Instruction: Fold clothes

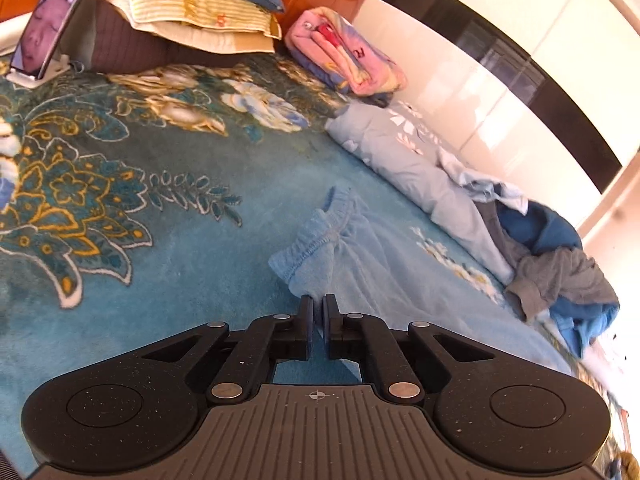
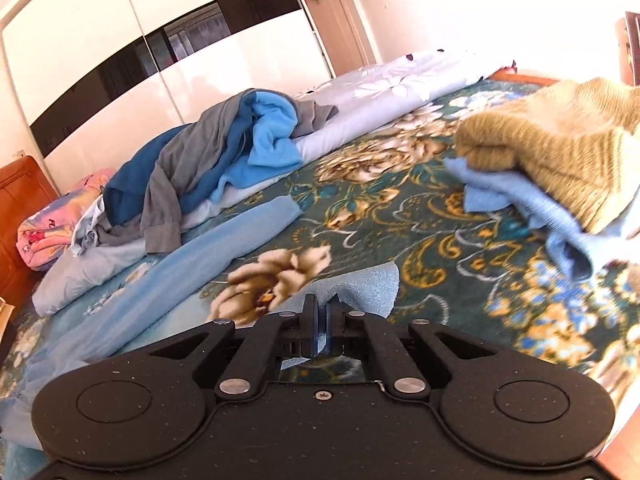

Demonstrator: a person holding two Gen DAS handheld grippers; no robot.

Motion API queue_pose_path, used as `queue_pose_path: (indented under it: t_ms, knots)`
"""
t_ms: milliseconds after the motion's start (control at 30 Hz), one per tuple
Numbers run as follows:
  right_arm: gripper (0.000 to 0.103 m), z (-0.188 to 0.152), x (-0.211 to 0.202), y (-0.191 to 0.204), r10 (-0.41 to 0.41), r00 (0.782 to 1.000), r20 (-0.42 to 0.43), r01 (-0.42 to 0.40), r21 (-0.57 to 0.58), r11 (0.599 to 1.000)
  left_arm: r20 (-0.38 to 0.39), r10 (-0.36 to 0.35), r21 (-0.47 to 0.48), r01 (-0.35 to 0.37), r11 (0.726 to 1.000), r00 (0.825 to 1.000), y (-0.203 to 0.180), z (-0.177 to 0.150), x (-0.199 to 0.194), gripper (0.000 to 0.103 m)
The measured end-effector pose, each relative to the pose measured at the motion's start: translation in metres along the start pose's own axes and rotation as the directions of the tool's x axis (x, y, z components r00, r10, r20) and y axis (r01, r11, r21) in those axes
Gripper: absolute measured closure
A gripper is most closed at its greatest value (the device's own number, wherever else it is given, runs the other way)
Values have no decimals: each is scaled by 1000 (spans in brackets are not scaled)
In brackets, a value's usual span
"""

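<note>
Light-blue fleece trousers [image 1: 344, 240] lie flat on the teal floral blanket [image 1: 160, 248], waistband toward me in the left wrist view. My left gripper [image 1: 319, 300] is shut on the trousers' near waistband corner, with blue cloth between the pads. In the right wrist view one trouser leg [image 2: 224, 248] stretches away to the left. Its other hem [image 2: 368, 286] runs into my right gripper [image 2: 322, 304], which is shut on it. A heap of unfolded blue and grey clothes [image 2: 224, 140] sits behind, also visible as a clothes heap [image 1: 560, 272] at the right of the left view.
A tan knit sweater [image 2: 560, 140] rests on a folded blue garment [image 2: 520, 200] at the right. A rolled pale floral duvet [image 1: 400, 152] lines the far side. A pink folded blanket [image 1: 344, 52], pillows [image 1: 192, 8] and a phone on a stand [image 1: 48, 24] lie by the headboard. A white wardrobe [image 2: 160, 60] stands beyond.
</note>
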State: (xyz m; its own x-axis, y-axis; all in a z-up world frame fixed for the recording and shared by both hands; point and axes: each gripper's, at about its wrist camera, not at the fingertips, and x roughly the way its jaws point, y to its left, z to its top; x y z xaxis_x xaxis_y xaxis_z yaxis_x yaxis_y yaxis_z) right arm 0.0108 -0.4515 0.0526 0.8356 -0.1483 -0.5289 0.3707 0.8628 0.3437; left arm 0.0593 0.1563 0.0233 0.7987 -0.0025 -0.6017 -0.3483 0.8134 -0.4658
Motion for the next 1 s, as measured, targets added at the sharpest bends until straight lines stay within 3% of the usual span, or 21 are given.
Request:
queue_pose_path:
  t_ms: [233, 333, 367, 467, 833, 933, 967, 1000]
  knots:
    - [99, -14, 27, -16, -38, 994, -101, 39, 8, 999, -56, -13, -5, 13, 1000, 998, 10, -7, 20, 99]
    - [97, -19, 34, -21, -32, 991, -132, 37, 40, 999, -72, 0, -24, -1, 1000, 997, 15, -8, 29, 77]
    - [94, -21, 35, -22, -29, 989, -142, 36, 48, 998, -76, 8, -31, -10, 999, 997, 17, -9, 31, 66]
    - [92, -26, 34, -23, -16, 987, -161, 28, 77, 997, -78, -21, -37, 18, 999, 997, 18, -13, 34, 66]
    - [82, -39, 40, -3, 21, 981, -195, 4, 129, 992, -75, -158, -170, 143, 975, 985, 27, -14, 51, 69]
    - [82, -39, 42, 2, 17, 982, -186, 11, 149, 989, -61, -139, -196, 125, 973, 988, 28, -12, 53, 83]
    - [83, -38, 42, 3, 15, 983, -182, 14, 155, 988, -52, -131, -200, 119, 973, 990, 28, -11, 51, 93]
    - [91, -38, 42, 4, 9, 984, -176, 18, 154, 988, -38, -122, -194, 112, 975, 992, 28, -11, 48, 98]
